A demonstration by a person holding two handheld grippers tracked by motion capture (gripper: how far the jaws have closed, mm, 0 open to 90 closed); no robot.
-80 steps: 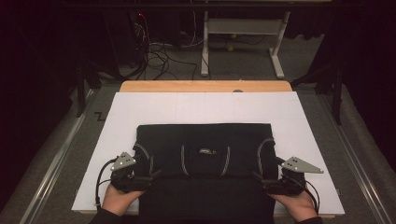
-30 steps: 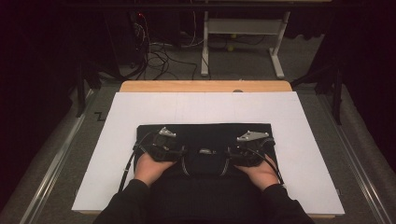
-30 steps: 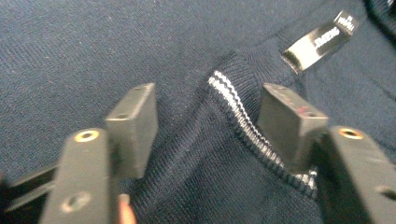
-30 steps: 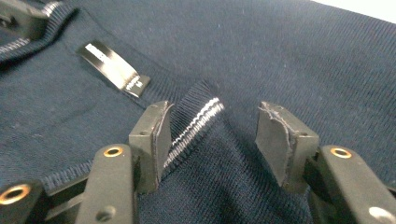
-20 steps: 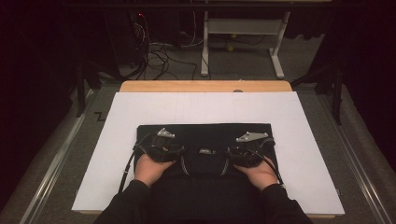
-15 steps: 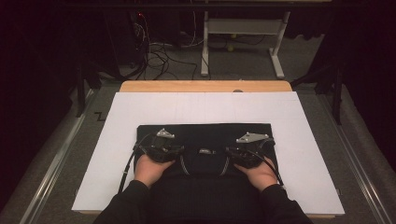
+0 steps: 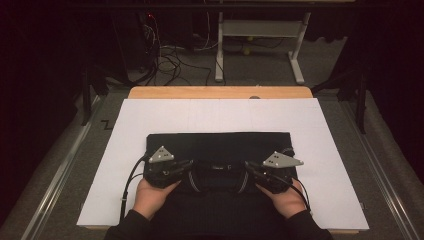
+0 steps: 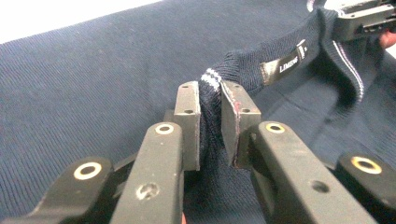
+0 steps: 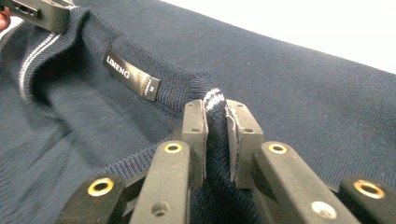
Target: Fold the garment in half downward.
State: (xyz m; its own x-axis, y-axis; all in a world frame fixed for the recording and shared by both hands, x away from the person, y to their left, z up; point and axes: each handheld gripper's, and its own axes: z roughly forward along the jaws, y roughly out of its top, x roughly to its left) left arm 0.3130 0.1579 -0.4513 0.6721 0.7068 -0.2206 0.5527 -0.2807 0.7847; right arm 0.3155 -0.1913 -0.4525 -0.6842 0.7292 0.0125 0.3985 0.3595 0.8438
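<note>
Now the navy sweater point(image 7: 218, 145) is lying folded on the white-covered tabletop point(image 7: 125, 150), long axis running L–R, collar point(image 8: 299, 70) toward the person. Each collar end is being pinched: L tool point(image 8: 210, 126) is clamped on the striped rib, R tool point(image 9: 215, 135) likewise, jaws having just been closing. Both are equally near; the garment body is stretching away, beyond the tools.

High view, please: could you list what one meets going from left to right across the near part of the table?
White table cover → left hand → left gripper → sweater collar → right gripper → right hand → white table cover again.
</note>
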